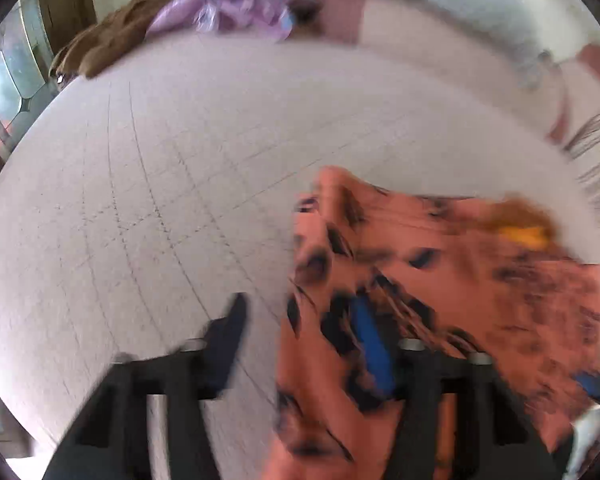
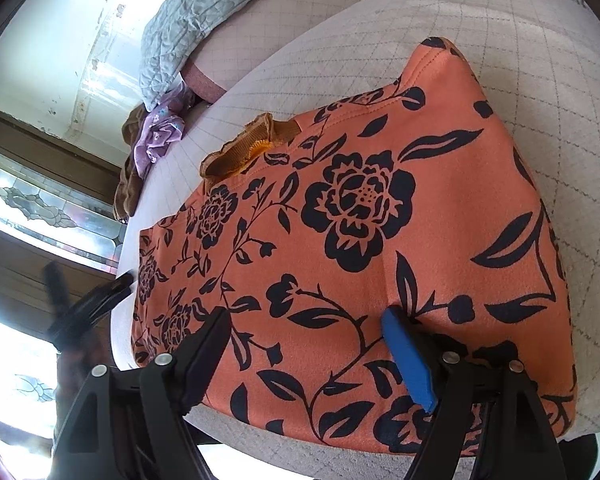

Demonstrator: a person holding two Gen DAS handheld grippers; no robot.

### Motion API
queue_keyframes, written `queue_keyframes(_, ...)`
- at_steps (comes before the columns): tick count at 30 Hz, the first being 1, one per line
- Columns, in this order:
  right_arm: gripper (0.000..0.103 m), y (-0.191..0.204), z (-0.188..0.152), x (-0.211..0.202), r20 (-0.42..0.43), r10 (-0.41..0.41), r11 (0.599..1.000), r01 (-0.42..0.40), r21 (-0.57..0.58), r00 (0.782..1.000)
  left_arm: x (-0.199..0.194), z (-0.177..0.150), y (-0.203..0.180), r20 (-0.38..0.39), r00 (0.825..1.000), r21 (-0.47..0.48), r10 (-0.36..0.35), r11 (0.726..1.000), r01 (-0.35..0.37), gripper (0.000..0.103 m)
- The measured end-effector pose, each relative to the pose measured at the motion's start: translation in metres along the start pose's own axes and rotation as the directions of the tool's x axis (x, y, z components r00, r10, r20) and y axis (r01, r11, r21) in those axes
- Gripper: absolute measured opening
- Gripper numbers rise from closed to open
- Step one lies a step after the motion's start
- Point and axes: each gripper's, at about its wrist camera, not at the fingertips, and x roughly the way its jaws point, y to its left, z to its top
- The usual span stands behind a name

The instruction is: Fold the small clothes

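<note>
An orange garment with black flowers [image 2: 360, 200] lies folded flat on the gridded bed sheet [image 2: 500, 40]; a brown-yellow ribbed trim [image 2: 240, 152] shows at its far edge. My right gripper [image 2: 304, 318] stands open over the garment's near edge, tips on or just above the cloth, gripping nothing. In the blurred left wrist view, my left gripper [image 1: 298, 308] hangs over the garment's [image 1: 440, 280] side edge, jaws partly apart. Its blue-padded finger [image 1: 370, 344] is over the cloth, the other over bare sheet [image 1: 160, 200]. The right wrist view shows this gripper [image 2: 92, 300] as a dark blur beside the bed's left edge.
A grey-blue quilt [image 2: 188, 24] lies at the head of the bed. A lilac garment [image 2: 160, 132] and a brown one [image 2: 128, 188] are heaped at the far left corner. Patterned glass panes [image 2: 40, 208] stand beyond the bed's left edge. The near bed edge runs just below the orange garment.
</note>
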Motion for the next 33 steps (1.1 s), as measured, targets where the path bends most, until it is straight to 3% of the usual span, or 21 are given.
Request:
queue_keyframes(2,0.081,-0.002,0.001,0.000,-0.005,0.011,1.000,-0.011,0.008,1.000,0.008,0.011,0.011,0.014,1.000,-0.064,-0.027,0.998,0.027,0.033)
queue_keyframes(5,0.081,-0.002,0.004,0.000,-0.022,0.014,1.000,-0.013,0.015,1.000,-0.002,0.020,0.012,0.039,0.999,-0.089,-0.013,0.996,0.016,0.030)
queue_keyframes(9,0.081,0.013,0.018,-0.006,-0.022,-0.034,0.999,0.033,-0.033,0.999,-0.022,0.018,0.004,0.103,0.992,-0.026,-0.068,0.997,0.071,0.033)
queue_keyframes(12,0.081,0.018,0.048,-0.009,0.013,-0.004,0.999,0.005,-0.050,1.000,0.002,0.022,-0.008,0.062,0.998,0.040,-0.004,0.999,0.001,0.035)
queue_keyframes(13,0.081,0.014,0.063,-0.007,0.025,0.027,0.999,-0.027,-0.028,0.999,0.016,0.024,-0.007,0.025,1.000,0.022,0.003,1.000,-0.004,0.038)
queue_keyframes(15,0.081,-0.005,0.097,0.000,0.077,0.068,0.997,-0.071,0.038,0.995,0.025,0.029,-0.005,0.038,0.999,-0.014,-0.021,1.000,0.022,0.038)
queue_keyframes(18,0.083,-0.051,0.135,0.021,0.063,0.003,0.976,-0.017,0.216,0.998,0.009,0.031,-0.008,0.048,0.999,-0.003,0.006,1.000,-0.006,0.038)
queue_keyframes(20,0.083,-0.070,0.145,0.022,0.080,0.049,0.955,-0.070,0.288,0.996,-0.015,0.026,-0.004,0.087,0.996,0.004,0.029,1.000,-0.030,0.040)
queue_keyframes(21,0.083,-0.069,0.144,0.015,0.108,0.045,0.951,-0.076,0.299,0.993,-0.024,0.023,-0.003,0.104,0.994,0.007,0.044,0.999,-0.045,0.043)
queue_keyframes(23,0.085,-0.050,0.132,-0.004,0.168,-0.013,0.974,-0.026,0.227,0.986,-0.046,0.005,-0.003,0.128,0.989,0.016,0.076,0.997,-0.079,0.064)
queue_keyframes(25,0.086,-0.026,0.109,-0.019,0.182,-0.027,0.993,0.005,0.121,0.983,-0.060,-0.013,-0.002,0.150,0.985,0.030,0.079,0.996,-0.085,0.065)
queue_keyframes(27,0.086,-0.007,0.077,-0.028,0.141,0.000,0.999,-0.007,0.045,0.990,-0.071,-0.030,-0.013,0.174,0.982,0.052,0.078,0.995,-0.088,0.065)
queue_keyframes(29,0.086,0.004,0.051,-0.033,0.098,0.015,1.000,-0.015,-0.003,0.995,-0.083,-0.040,-0.017,0.186,0.980,0.061,0.066,0.995,-0.079,0.066)
queue_keyframes(33,0.087,0.003,0.006,-0.030,0.036,-0.039,0.998,0.040,-0.043,0.999,-0.095,-0.056,-0.035,0.199,0.979,0.088,0.049,0.994,-0.067,0.066)
